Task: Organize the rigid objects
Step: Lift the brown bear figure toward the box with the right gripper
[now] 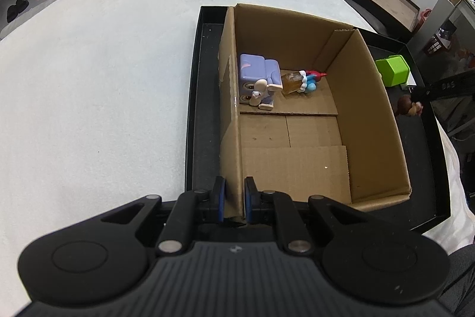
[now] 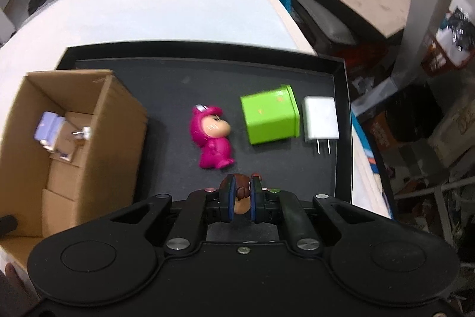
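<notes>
Already boxed: a purple block figure (image 1: pixel 259 80) and a small amber bottle with a red-and-blue toy (image 1: pixel 299 82) lie against the far-left corner of the cardboard box (image 1: pixel 371 97), which stands on the left side of the black tray (image 1: pixel 204 97).
Still out on the tray: a pink figure (image 2: pixel 212 138) at mid-tray, a green cube tin (image 2: pixel 268 118) to its right, and a white plug adapter (image 2: pixel 320 122) touching the tin by the tray's right edge.
In hand: a small brown figure (image 2: pixel 241 193), at the tray's near edge.
Right gripper (image 2: pixel 241 198): its fingers are clamped on the brown figure, one pad on each side, its head poking out past the tips.
Left gripper (image 1: pixel 234 198): fingers pinched on the box's near-left wall, steadying it.
Progress: roughly halfway, judging by the count: two groups in, four pieces left.
</notes>
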Tool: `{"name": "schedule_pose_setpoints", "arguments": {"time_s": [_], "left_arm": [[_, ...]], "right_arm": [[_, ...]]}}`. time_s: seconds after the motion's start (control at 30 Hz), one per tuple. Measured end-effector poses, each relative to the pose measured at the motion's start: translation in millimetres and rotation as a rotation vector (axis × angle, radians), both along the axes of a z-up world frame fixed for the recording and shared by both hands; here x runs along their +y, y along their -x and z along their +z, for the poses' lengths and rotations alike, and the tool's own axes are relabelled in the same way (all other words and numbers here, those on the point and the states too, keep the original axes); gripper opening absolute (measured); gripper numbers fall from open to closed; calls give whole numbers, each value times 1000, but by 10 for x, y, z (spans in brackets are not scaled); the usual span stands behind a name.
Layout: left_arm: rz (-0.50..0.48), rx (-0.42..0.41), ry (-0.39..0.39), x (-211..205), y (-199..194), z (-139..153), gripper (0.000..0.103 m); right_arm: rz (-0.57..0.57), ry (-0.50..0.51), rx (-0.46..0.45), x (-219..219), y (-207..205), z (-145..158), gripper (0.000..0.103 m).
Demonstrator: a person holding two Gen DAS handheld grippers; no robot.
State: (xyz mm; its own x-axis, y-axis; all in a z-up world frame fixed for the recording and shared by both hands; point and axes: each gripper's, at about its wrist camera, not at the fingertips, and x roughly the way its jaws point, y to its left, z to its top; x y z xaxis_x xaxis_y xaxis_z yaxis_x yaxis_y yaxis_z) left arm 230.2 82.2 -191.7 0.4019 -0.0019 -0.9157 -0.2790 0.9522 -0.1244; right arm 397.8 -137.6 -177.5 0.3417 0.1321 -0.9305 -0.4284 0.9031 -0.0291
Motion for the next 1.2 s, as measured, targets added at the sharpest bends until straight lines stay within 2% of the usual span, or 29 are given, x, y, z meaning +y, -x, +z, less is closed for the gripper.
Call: {"name": "schedule_pose_setpoints", "arguments": {"time_s": [0.4,0.57,0.83,1.2], "left_arm": [[-11,-5,18,29,13,6,12],[-14,-9,36,46,21,8,13],[-21,-22,59,74,51,19,14],[-28,-33,81,110,66,20,14]], "right_arm": [[121,-70,-115,426,219,701,10],[172,-93,-147,656,282,899,10],[226,-92,-161,946,386,985,10],[259,-59,-140,1290,453,872,10]]}}
